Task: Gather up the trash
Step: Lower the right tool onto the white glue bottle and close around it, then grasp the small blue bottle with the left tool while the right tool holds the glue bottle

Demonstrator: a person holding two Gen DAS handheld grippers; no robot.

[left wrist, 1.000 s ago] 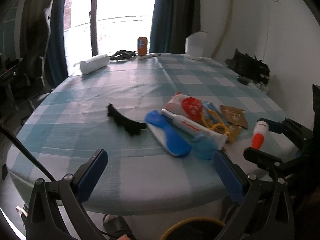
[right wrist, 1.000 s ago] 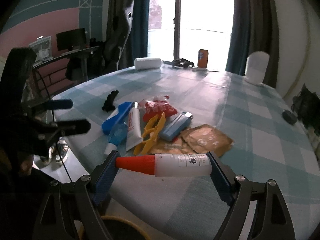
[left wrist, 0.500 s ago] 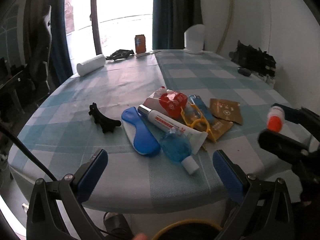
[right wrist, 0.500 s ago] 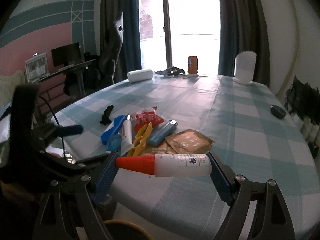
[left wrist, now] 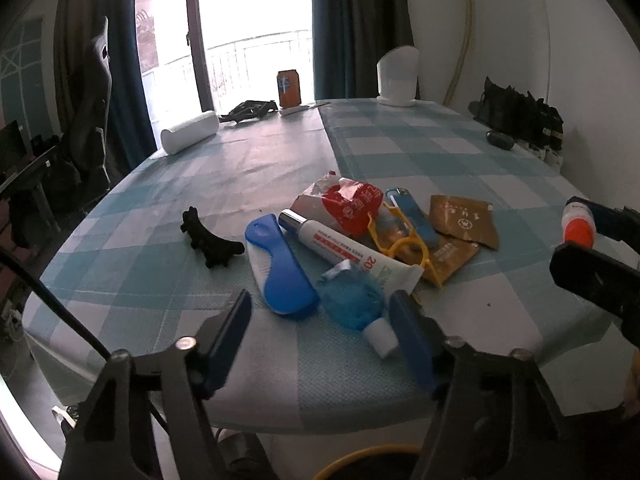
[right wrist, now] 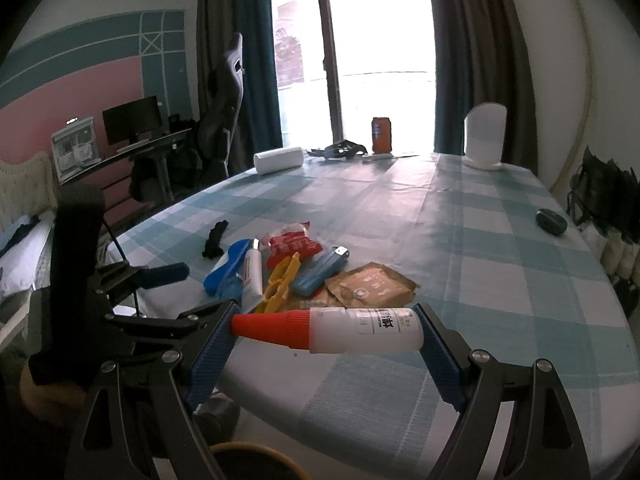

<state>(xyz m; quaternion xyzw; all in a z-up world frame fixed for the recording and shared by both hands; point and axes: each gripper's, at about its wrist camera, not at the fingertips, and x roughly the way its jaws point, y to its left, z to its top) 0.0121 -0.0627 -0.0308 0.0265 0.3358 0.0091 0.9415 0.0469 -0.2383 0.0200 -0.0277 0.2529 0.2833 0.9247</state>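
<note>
The right gripper [right wrist: 326, 336] is clamping a white glue bottle with red cap [right wrist: 332, 330] lengthwise. The left gripper [left wrist: 320, 320], narrowing yet empty, is nearing the blue-tinted small bottle [left wrist: 354, 306] just ahead; straddle it squarely before squeezing.

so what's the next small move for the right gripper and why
Probably carry the white bottle with the red cap over the yellow-rimmed bin just below and open the jaws. The right gripper already clamps the bottle end to end, clear of the table. The left gripper, jaws just closing with nothing between them, hovers by the blue bottle.
</note>
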